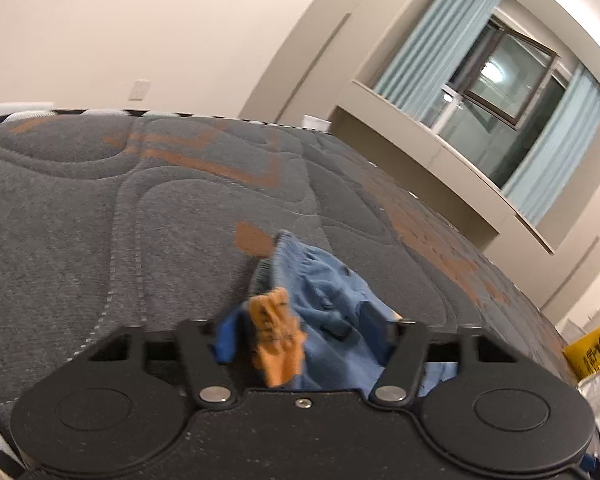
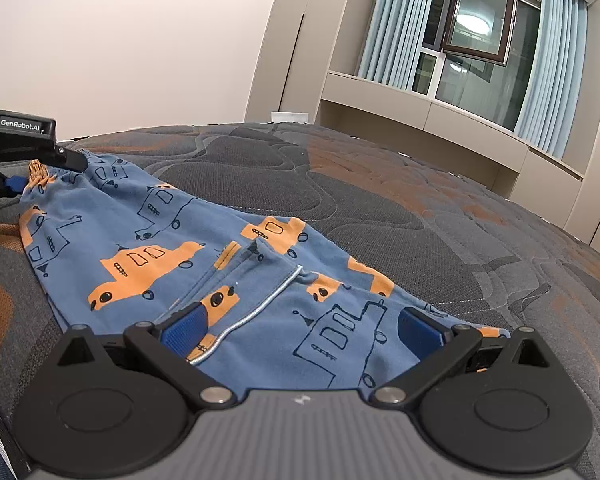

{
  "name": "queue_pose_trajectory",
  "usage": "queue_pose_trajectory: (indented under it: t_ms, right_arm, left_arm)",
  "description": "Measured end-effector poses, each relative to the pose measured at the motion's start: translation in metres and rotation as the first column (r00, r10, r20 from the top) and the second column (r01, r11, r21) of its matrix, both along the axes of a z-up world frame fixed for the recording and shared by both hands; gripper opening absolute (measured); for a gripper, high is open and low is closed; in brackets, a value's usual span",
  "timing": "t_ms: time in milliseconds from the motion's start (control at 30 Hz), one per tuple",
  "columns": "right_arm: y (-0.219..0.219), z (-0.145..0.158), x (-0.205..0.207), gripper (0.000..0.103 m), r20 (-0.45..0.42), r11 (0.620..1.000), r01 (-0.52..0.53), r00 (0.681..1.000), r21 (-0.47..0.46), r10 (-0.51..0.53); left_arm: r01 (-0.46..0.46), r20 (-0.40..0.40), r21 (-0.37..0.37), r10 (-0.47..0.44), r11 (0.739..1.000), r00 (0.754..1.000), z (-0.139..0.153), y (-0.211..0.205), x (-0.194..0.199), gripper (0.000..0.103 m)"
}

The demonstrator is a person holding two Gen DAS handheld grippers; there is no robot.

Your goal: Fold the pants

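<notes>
Blue pants with orange truck prints (image 2: 228, 264) lie spread on the dark grey quilted mattress (image 2: 420, 216). My right gripper (image 2: 300, 332) is open, its blue pads (image 2: 184, 330) wide apart over the near hem of the pants. My left gripper (image 1: 300, 320) holds bunched blue and orange waistband fabric (image 1: 296, 320) between its fingers. It also shows at the far left of the right wrist view (image 2: 24, 176), clamped on the orange-edged waistband (image 2: 40, 174).
The mattress edge (image 1: 160, 114) runs along the far side by a cream wall. A window with pale blue curtains (image 2: 476, 36) and a beige ledge stand at the right. A yellow bag (image 1: 592, 348) sits off the mattress at right.
</notes>
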State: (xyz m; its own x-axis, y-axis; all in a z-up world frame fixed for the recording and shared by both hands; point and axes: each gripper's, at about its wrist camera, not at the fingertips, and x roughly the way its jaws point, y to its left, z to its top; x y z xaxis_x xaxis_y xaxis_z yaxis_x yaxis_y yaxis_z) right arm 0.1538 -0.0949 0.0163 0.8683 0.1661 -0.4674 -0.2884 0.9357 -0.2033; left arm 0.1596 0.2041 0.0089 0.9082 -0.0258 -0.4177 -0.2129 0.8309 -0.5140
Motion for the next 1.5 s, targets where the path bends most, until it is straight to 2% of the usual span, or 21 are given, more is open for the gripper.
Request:
queue_pose_trajectory:
  t_ms: [67,133,233,367,500,667,833,967,1133,1233,1300,1400,1500]
  right_arm:
    - [0.0,0.0,0.0,0.103,-0.001,1.0,0.001,1.0,0.002,-0.001]
    - [0.0,0.001,0.001,0.103,-0.005,1.0,0.0,1.0,0.009,0.0]
    - [-0.001,0.001,0.002,0.103,-0.014,1.0,0.0,1.0,0.027,0.0]
    - [-0.003,0.001,0.004,0.103,-0.022,0.999,0.001,1.0,0.047,0.0]
    - [-0.005,0.003,0.0,0.103,-0.005,0.997,-0.002,1.0,0.076,0.003]
    - [-0.02,0.011,-0.005,0.103,0.028,0.985,-0.024,0.999,0.172,0.019]
    - [-0.047,0.016,-0.013,0.103,0.066,0.984,0.015,0.997,0.179,-0.027]
    - [-0.088,0.02,-0.023,0.103,0.105,0.979,0.114,0.986,0.171,-0.133]
    - [-0.147,0.019,-0.036,0.103,0.116,0.95,0.259,0.953,0.175,-0.281]
    - [-0.175,0.014,-0.045,0.103,0.102,0.931,0.312,0.937,0.189,-0.334]
    - [-0.188,0.011,-0.052,0.103,0.094,0.923,0.331,0.931,0.195,-0.354]
    - [-0.201,0.004,-0.058,0.103,0.08,0.914,0.351,0.924,0.203,-0.373]
    - [-0.21,0.002,-0.062,0.103,0.064,0.903,0.359,0.922,0.235,-0.383]
  left_arm:
    - [-0.024,-0.014,-0.009,0.024,1.0,1.0,-0.002,0.005,0.0,0.035]
    - [-0.045,-0.017,-0.031,0.045,0.998,0.999,-0.004,0.011,0.001,0.025]
    - [-0.056,-0.014,-0.055,0.055,0.997,0.998,-0.003,0.015,0.001,0.02]
    - [-0.057,0.016,0.004,0.057,0.998,0.998,0.014,0.004,0.002,0.019]
    - [-0.025,0.068,0.058,0.021,0.998,0.997,0.041,-0.015,-0.002,0.019]
    - [0.062,0.144,0.169,-0.087,0.984,0.986,0.081,-0.063,-0.012,0.019]
    - [0.167,0.19,0.259,-0.219,0.951,0.957,0.109,-0.127,-0.018,0.019]
    - [0.285,0.189,0.309,-0.352,0.908,0.917,0.118,-0.188,-0.022,0.019]
    - [0.45,0.136,0.363,-0.524,0.816,0.841,0.111,-0.259,-0.027,0.019]
    - [0.535,0.058,0.399,-0.603,0.744,0.796,0.092,-0.298,-0.028,0.019]
    - [0.579,0.0,0.406,-0.633,0.707,0.774,0.075,-0.313,-0.026,0.02]
    - [0.634,-0.076,0.401,-0.666,0.661,0.742,0.05,-0.332,-0.025,0.021]
    - [0.662,-0.126,0.399,-0.677,0.634,0.725,0.03,-0.335,-0.018,0.027]
